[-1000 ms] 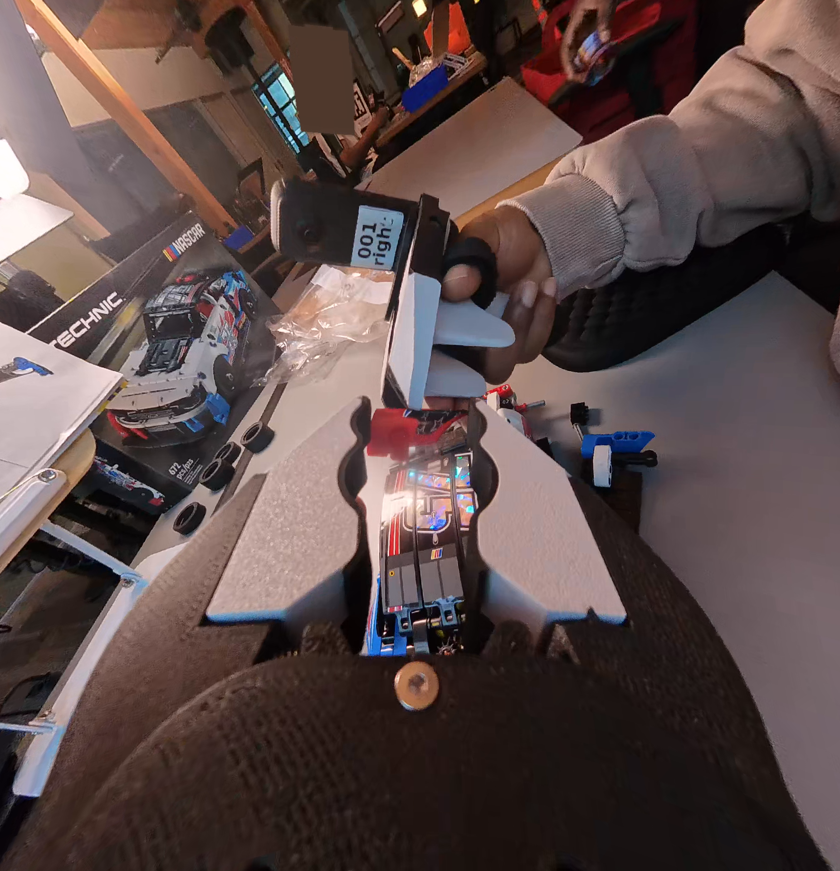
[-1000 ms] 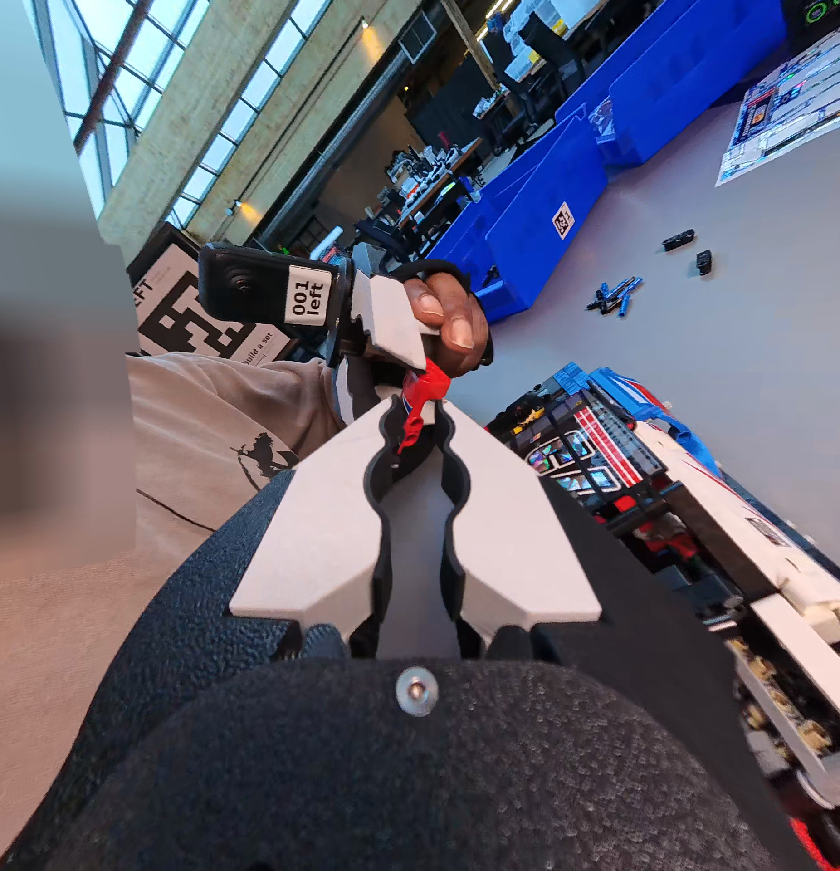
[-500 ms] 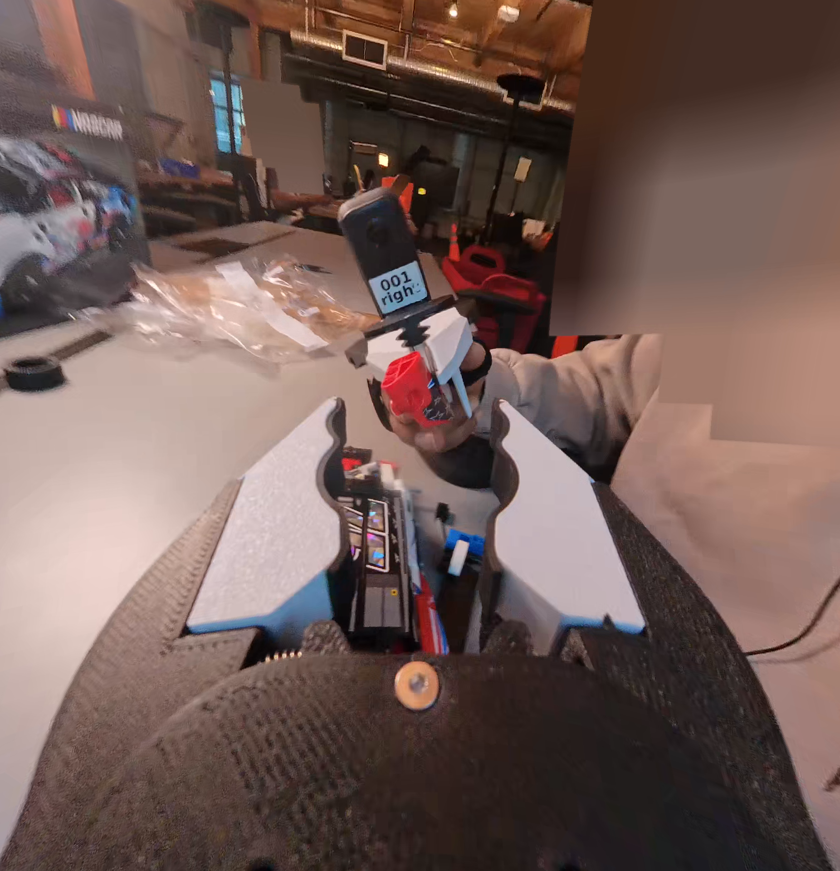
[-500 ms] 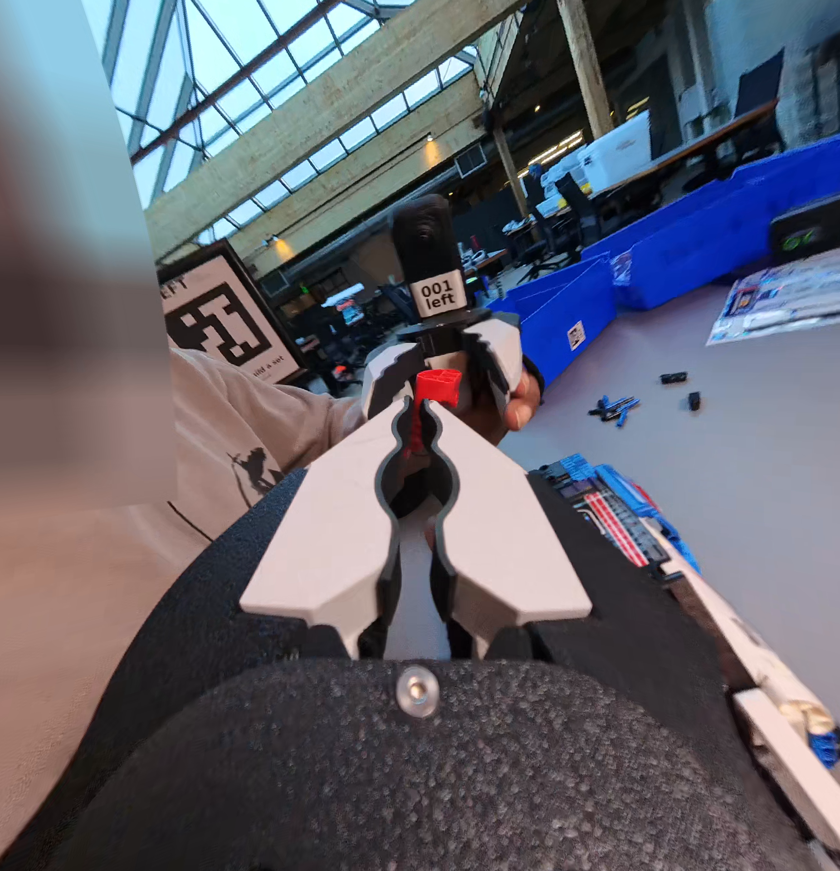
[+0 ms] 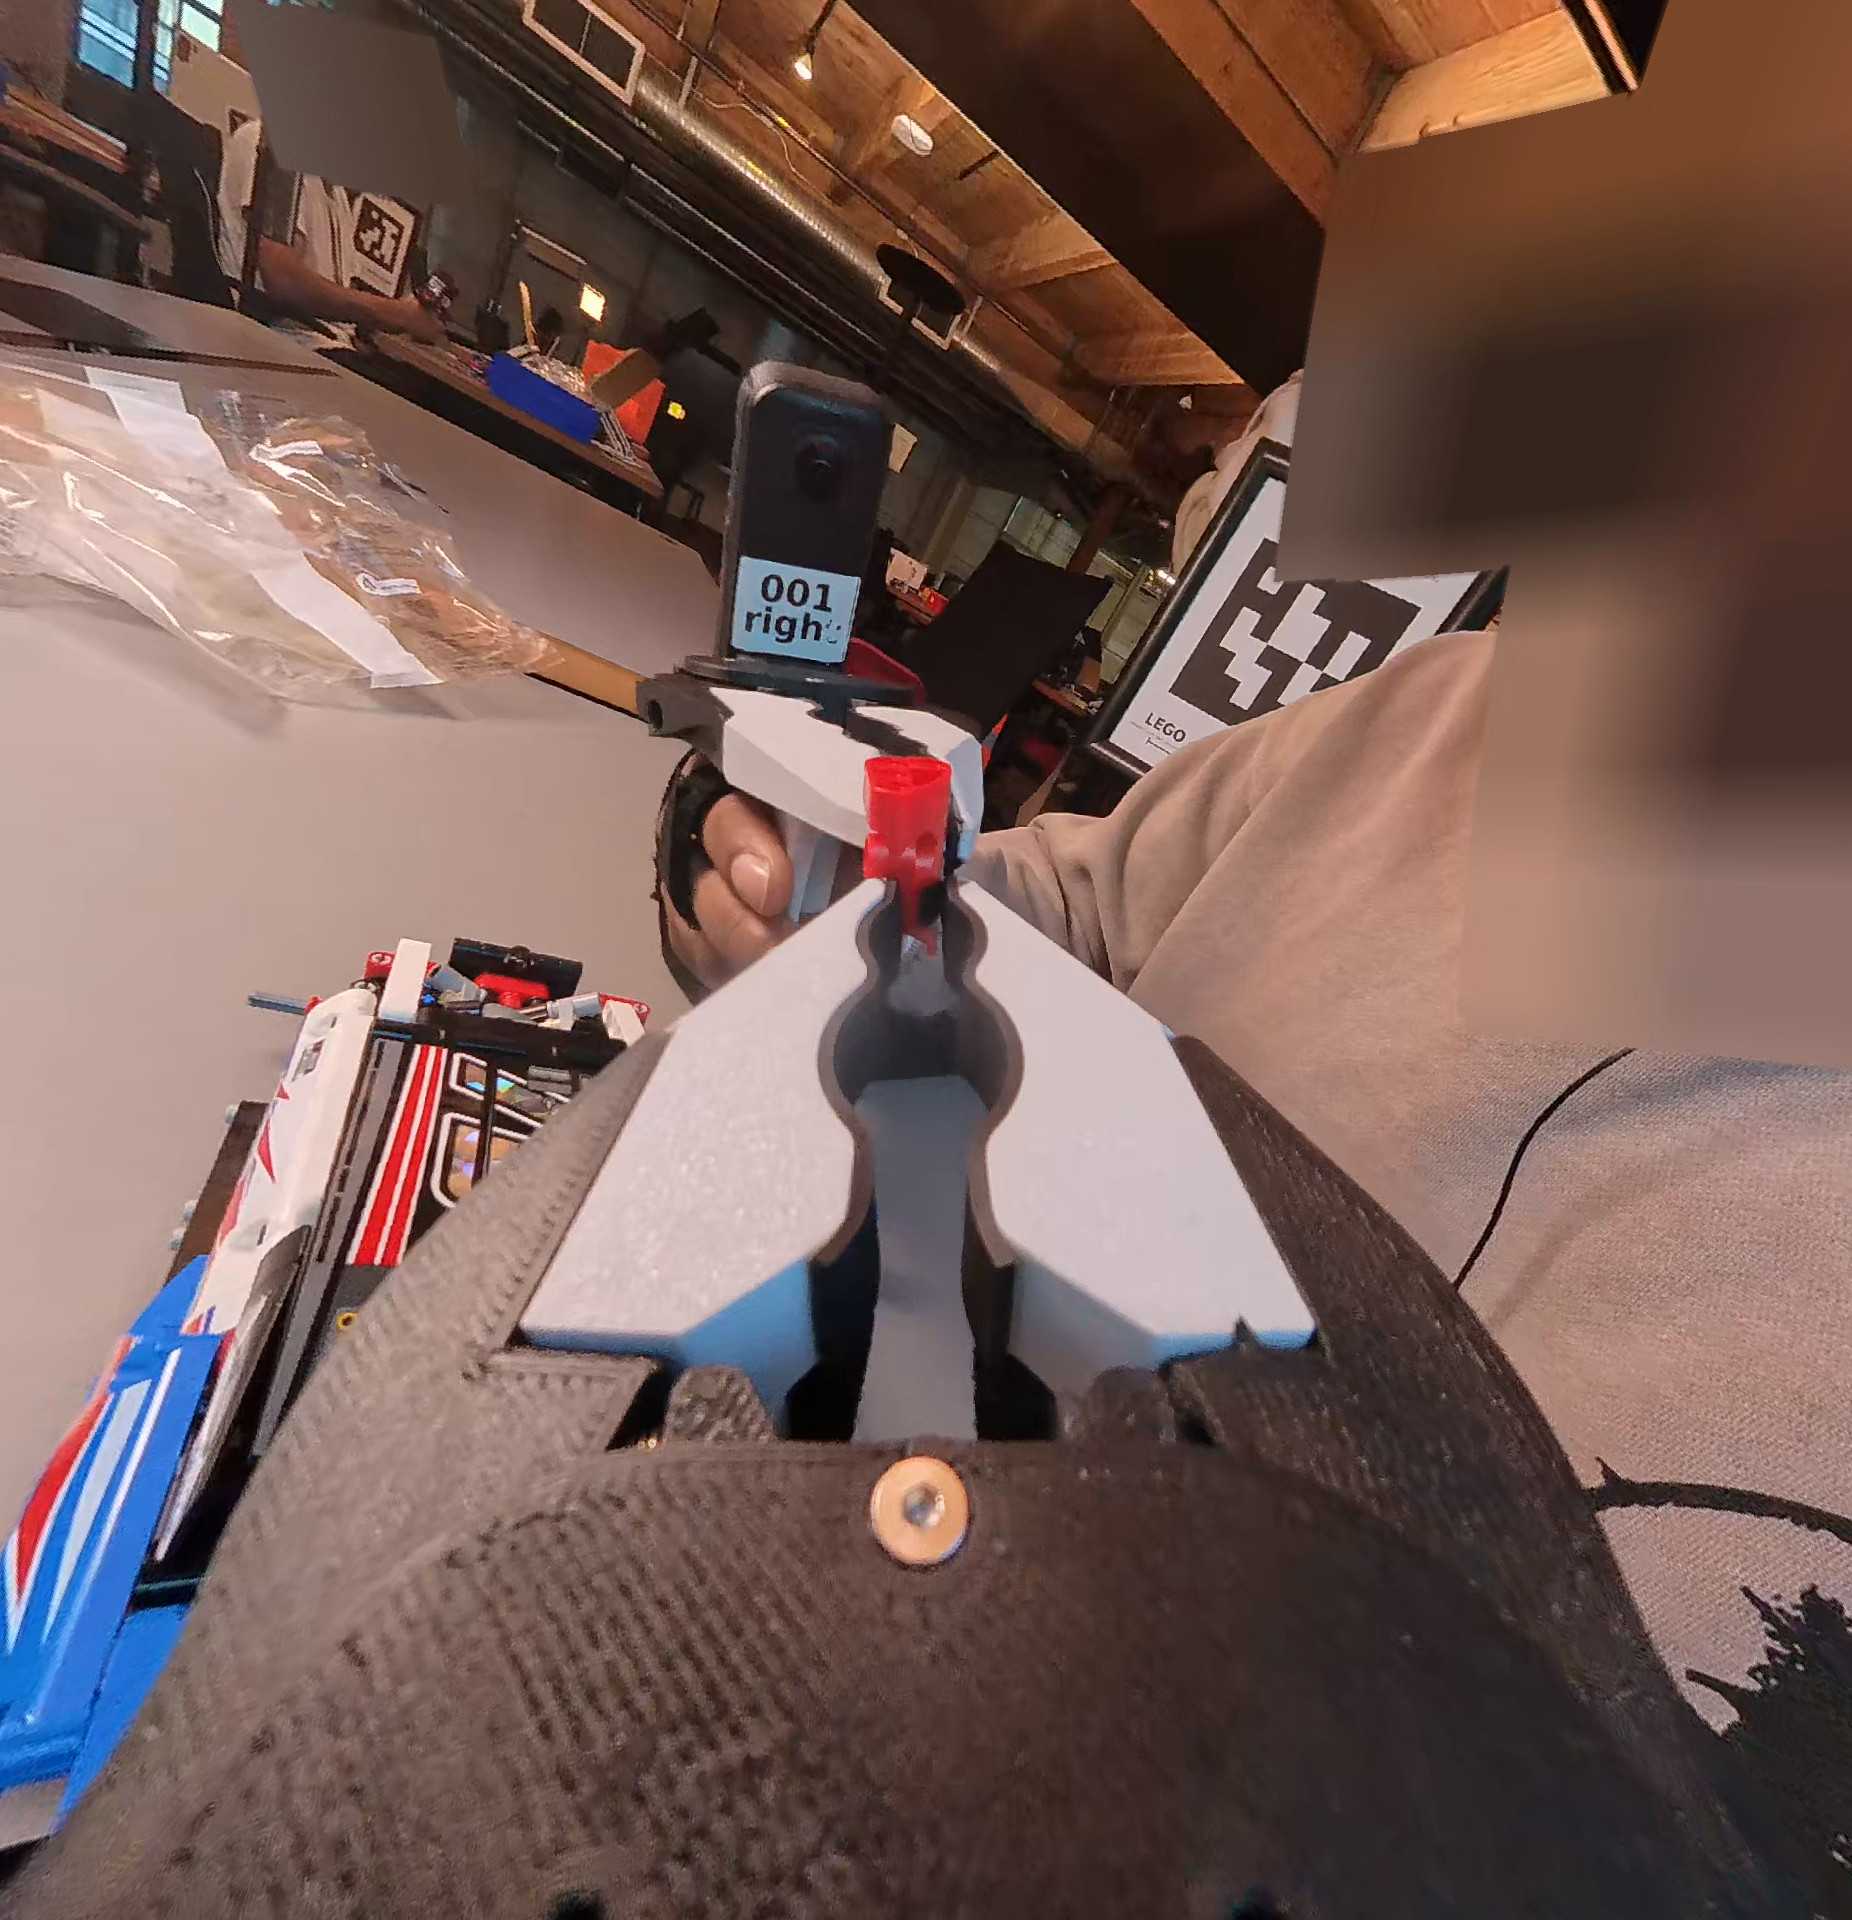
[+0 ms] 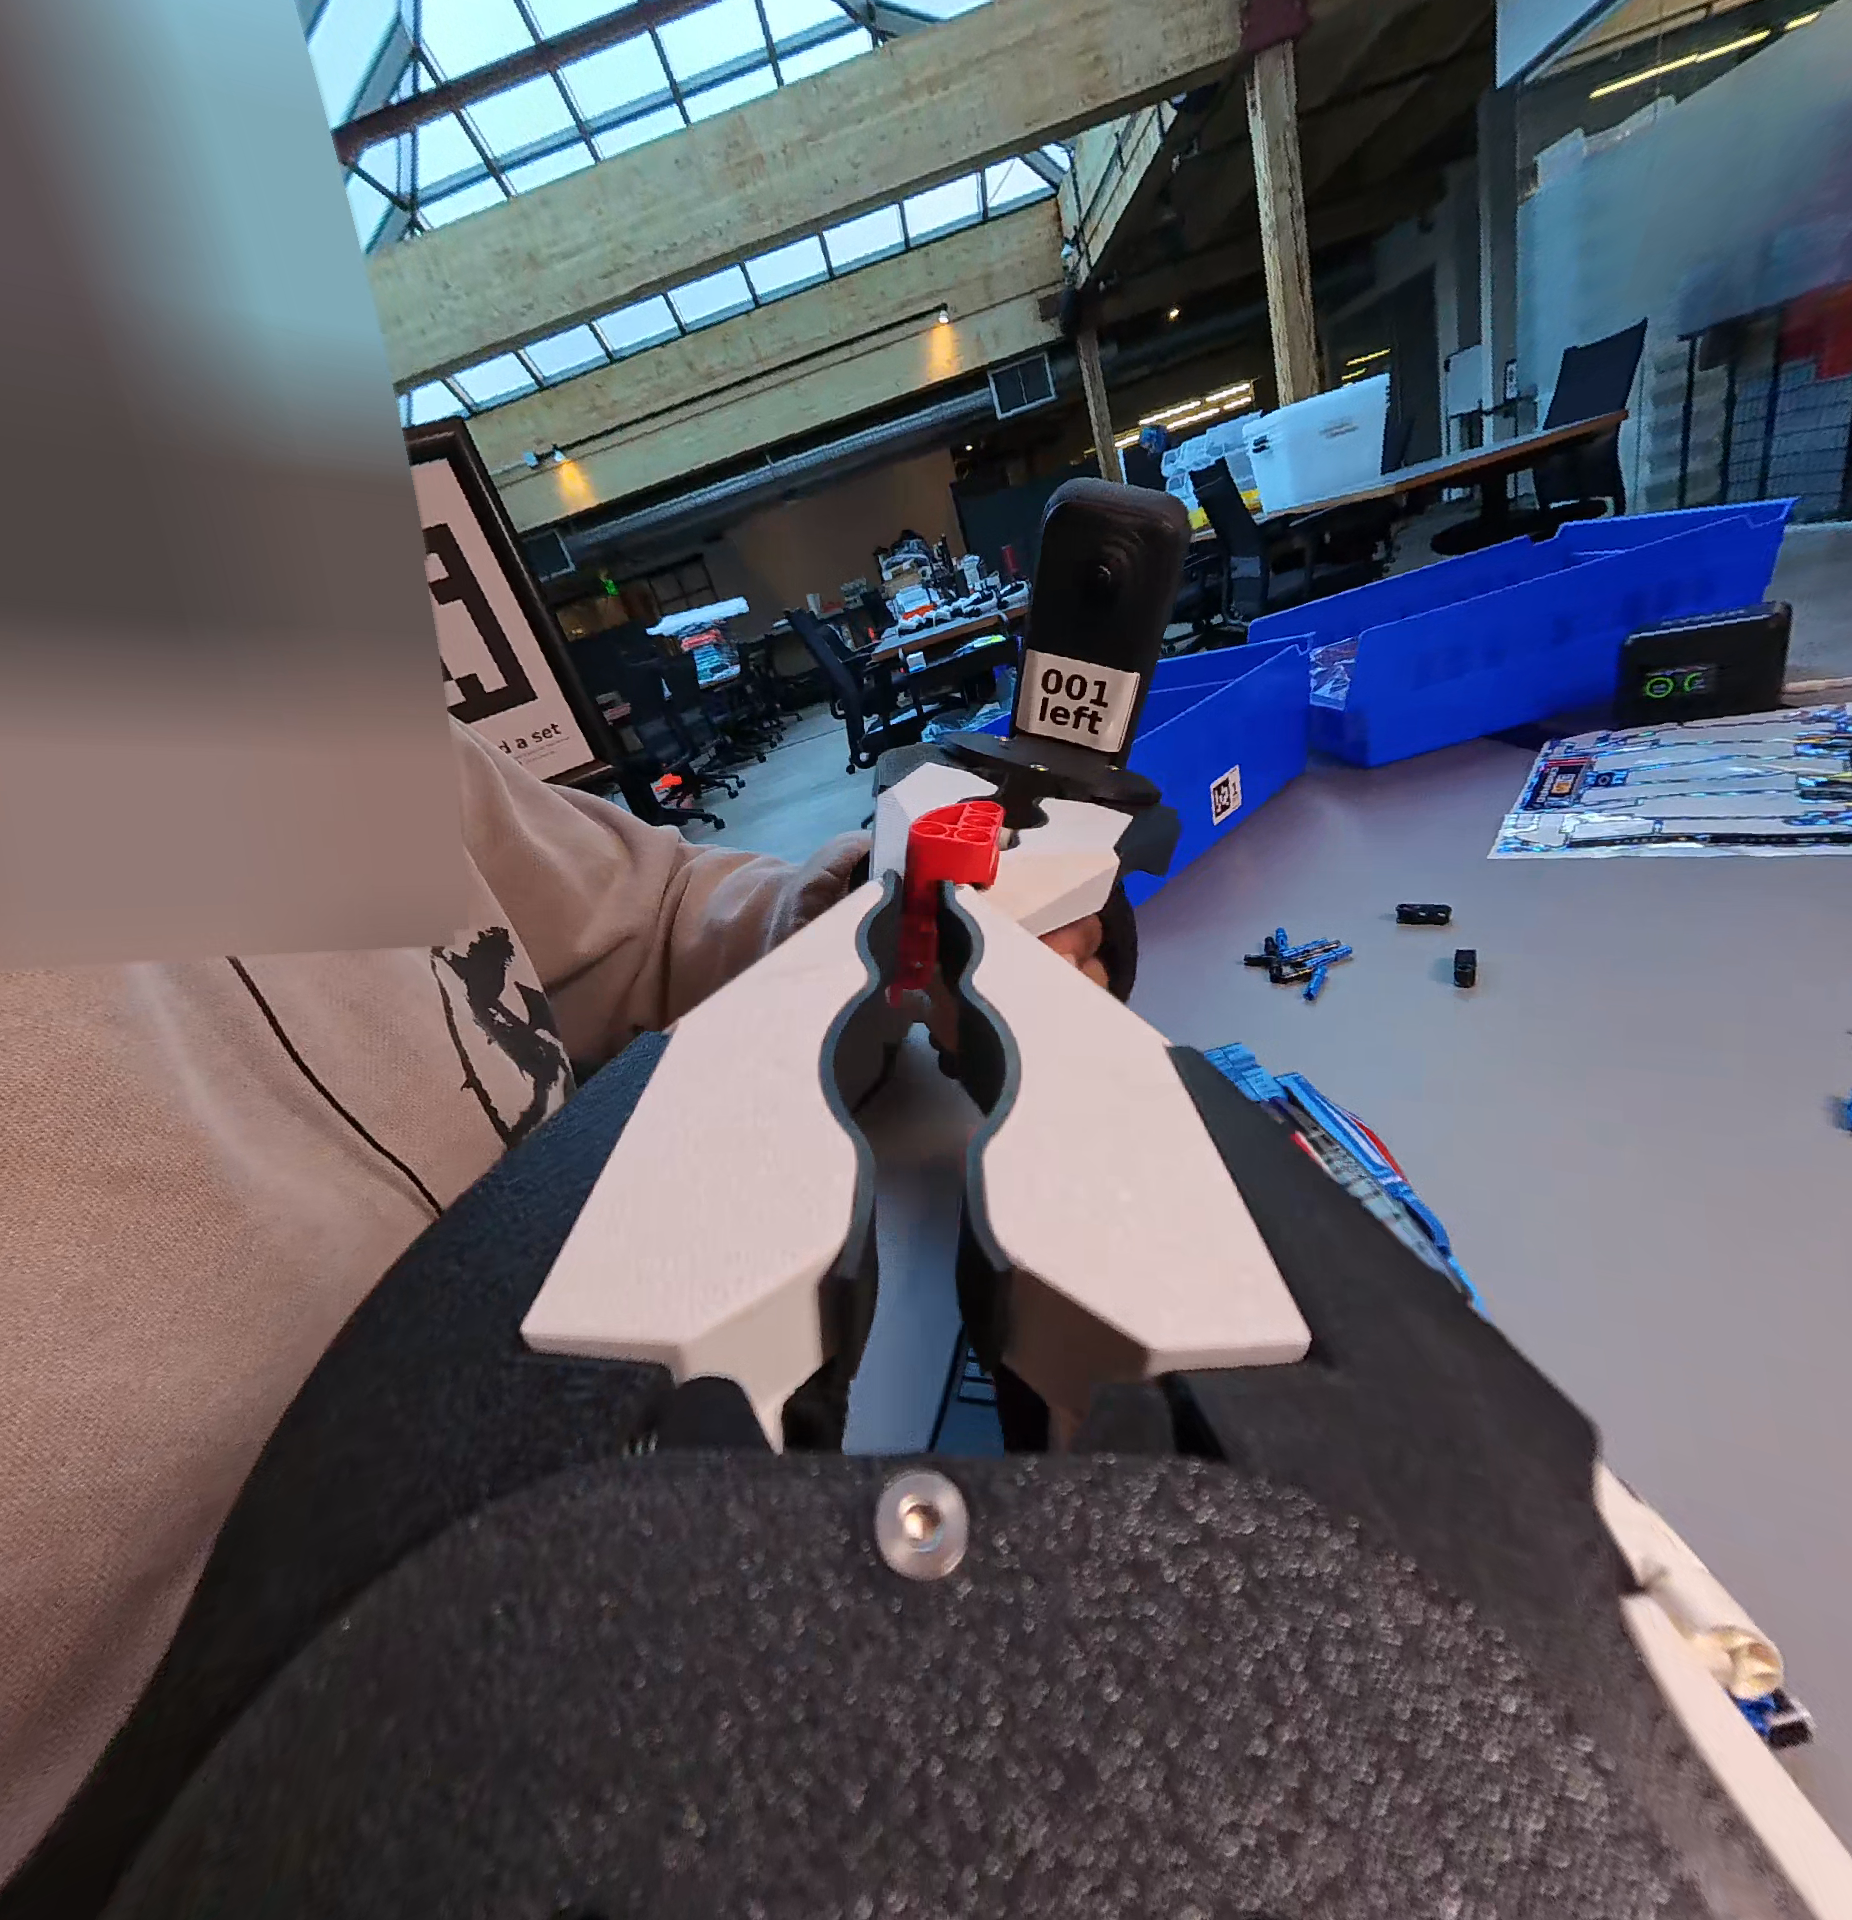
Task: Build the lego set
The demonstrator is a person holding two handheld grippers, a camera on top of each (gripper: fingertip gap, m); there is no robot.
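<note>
Up in the air above the desk (image 6: 1524, 1039), between the two cameras, we hold one small red piece (image 6: 943, 862) with both tools at once: the right tool (image 6: 917, 914) is clamped on its lower stem, and the left tool (image 5: 906, 899) meets it tip to tip, its jaws drawn together on the same red piece (image 5: 906, 821) from the other side. We judge the piece light, rigid and smooth-skinned, so it will not bend but could twist or squirt out of a pinch this narrow; the holed block at its top looks the steadier place to grip, leaving the stem free to plug in. The half-built car (image 5: 382, 1164) lies on the desk below and to the left tool's left, well apart from the piece. There is open air all round the tips, though the person's sleeve (image 5: 1265, 883) sits close behind. Loose pins (image 6: 1301, 956) and a sticker sheet (image 6: 1711, 790) lie farther off on the desk.
</note>
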